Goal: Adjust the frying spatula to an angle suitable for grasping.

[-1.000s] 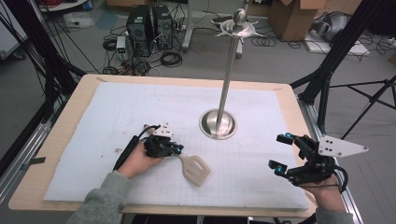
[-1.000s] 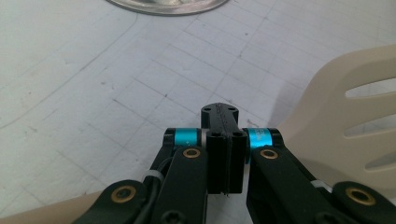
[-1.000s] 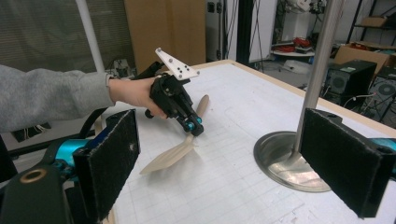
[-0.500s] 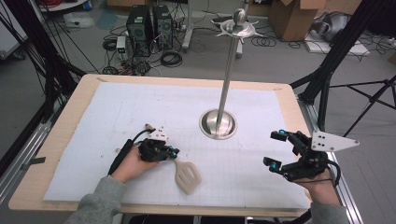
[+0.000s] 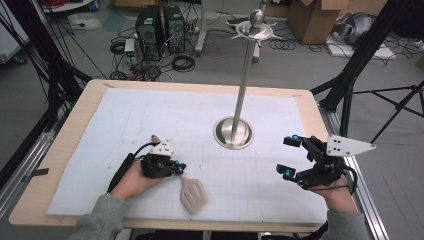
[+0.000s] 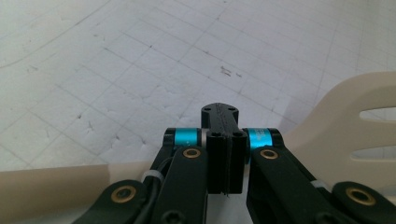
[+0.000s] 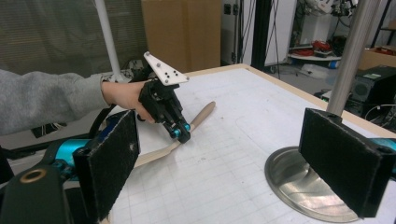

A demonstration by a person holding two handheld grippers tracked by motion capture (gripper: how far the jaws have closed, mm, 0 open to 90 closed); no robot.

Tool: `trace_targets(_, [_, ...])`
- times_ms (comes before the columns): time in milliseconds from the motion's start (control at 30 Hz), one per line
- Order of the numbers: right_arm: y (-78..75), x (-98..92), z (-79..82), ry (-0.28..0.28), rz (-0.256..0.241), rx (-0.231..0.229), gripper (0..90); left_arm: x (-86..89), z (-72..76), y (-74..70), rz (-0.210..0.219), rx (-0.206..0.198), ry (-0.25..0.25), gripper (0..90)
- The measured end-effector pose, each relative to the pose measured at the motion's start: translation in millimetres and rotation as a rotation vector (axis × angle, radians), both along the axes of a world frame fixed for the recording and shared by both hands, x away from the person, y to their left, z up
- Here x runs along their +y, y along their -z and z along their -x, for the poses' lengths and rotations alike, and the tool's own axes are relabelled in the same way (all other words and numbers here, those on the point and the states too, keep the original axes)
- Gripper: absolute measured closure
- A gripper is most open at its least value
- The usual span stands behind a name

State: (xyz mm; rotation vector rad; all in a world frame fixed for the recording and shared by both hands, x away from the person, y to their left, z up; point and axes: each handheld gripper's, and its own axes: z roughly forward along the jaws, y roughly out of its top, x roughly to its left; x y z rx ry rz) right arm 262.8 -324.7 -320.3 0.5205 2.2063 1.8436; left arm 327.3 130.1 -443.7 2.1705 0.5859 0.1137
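White gridded paper covers the wooden worktop [image 5: 90, 100]. Near its front edge, the left gripper [image 5: 176, 168] pinches the handle of a beige slotted spatula [image 5: 193, 194] lying flat. Well apart, the right gripper [image 5: 289, 157] hovers spread beside a polished steel stand [image 5: 233, 132].

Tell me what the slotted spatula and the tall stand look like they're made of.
Slotted spatula: probably wood or matte plastic, judging by its even, dull beige surface. Tall stand: apparently polished metal, silvery, with reflections on its round base.
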Motion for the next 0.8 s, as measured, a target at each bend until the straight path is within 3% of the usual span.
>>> trace_targets(433, [-0.7,3.5,-5.2,-0.009,-0.005,0.001,11.4,7.6,5.2,0.8,0.010,-0.014,0.009,89.6])
trace_targets(533, [-0.6,4.6,-5.9,-0.015,-0.004,0.001,11.4,11.2,5.1,-1.6,0.043,-0.041,0.006,89.6])
trace_targets(667, [-0.7,5.3,-5.7,-0.015,-0.003,0.004,11.4,21.3,3.8,-10.3,0.099,-0.066,-0.044,89.6])
trace_targets(800, [-0.6,5.3,-5.8,-0.014,-0.001,0.002,11.4,33.9,2.5,-16.2,0.117,-0.090,-0.079,89.6])
